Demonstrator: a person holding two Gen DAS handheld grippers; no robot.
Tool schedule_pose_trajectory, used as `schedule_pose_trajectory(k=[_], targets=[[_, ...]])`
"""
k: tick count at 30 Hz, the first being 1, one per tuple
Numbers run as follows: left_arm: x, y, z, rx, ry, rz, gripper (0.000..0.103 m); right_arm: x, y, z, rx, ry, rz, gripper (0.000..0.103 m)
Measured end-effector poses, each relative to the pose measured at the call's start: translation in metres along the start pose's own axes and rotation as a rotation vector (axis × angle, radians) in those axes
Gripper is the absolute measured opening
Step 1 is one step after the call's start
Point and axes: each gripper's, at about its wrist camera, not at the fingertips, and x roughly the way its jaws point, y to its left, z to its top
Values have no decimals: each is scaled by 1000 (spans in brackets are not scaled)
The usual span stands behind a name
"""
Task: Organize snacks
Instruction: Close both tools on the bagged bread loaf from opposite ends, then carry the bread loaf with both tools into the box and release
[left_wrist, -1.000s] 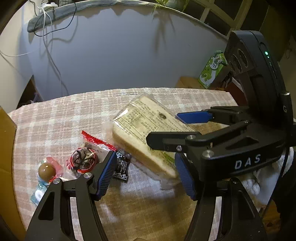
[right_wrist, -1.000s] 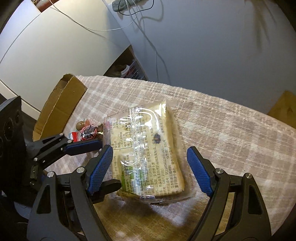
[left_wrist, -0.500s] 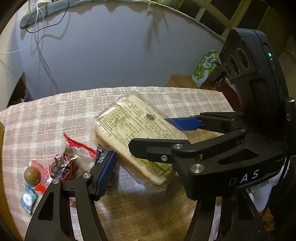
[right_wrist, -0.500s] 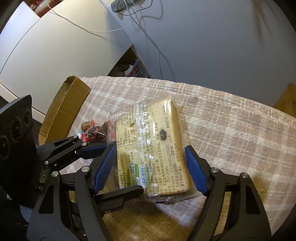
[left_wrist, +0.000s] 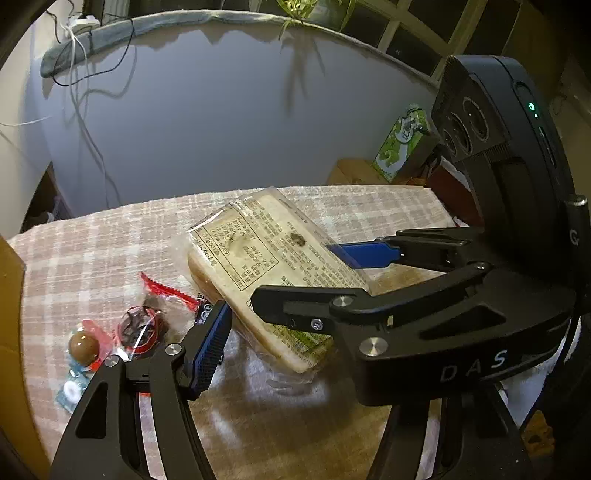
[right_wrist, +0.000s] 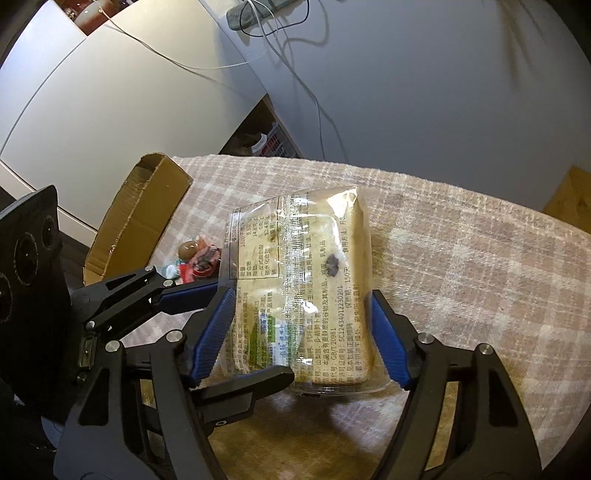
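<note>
A clear-wrapped bread pack (right_wrist: 301, 280) with printed text is clamped between my right gripper's (right_wrist: 301, 332) blue pads and tilted up off the checked tablecloth (right_wrist: 461, 258). In the left wrist view the pack (left_wrist: 273, 258) is held by the right gripper (left_wrist: 314, 280), which crosses in front. My left gripper (left_wrist: 280, 343) is open and empty beside the pack; its right finger is hidden behind the right gripper. Small candies (left_wrist: 140, 328) lie at the left, with a brown ball sweet (left_wrist: 84, 345).
An open cardboard box (right_wrist: 136, 218) stands at the table's left edge, beside the candies (right_wrist: 195, 258). A green carton (left_wrist: 400, 146) and a brown box (left_wrist: 354, 171) sit beyond the far right. The table edge runs along the wall.
My right gripper closed on the bread pack and lifted its near end off the cloth. The left gripper stayed open, shifting slightly.
</note>
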Motion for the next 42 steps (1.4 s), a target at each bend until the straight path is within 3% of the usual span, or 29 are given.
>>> schedule_pose_trajectory(k=[18,42], targets=[[-85,45,-28,-44,-111,54,64,-1,98,16,-129,2,-20,75],[-172,170,-73,-245,-193,182,64,85,256,49,-325,83,81,75]])
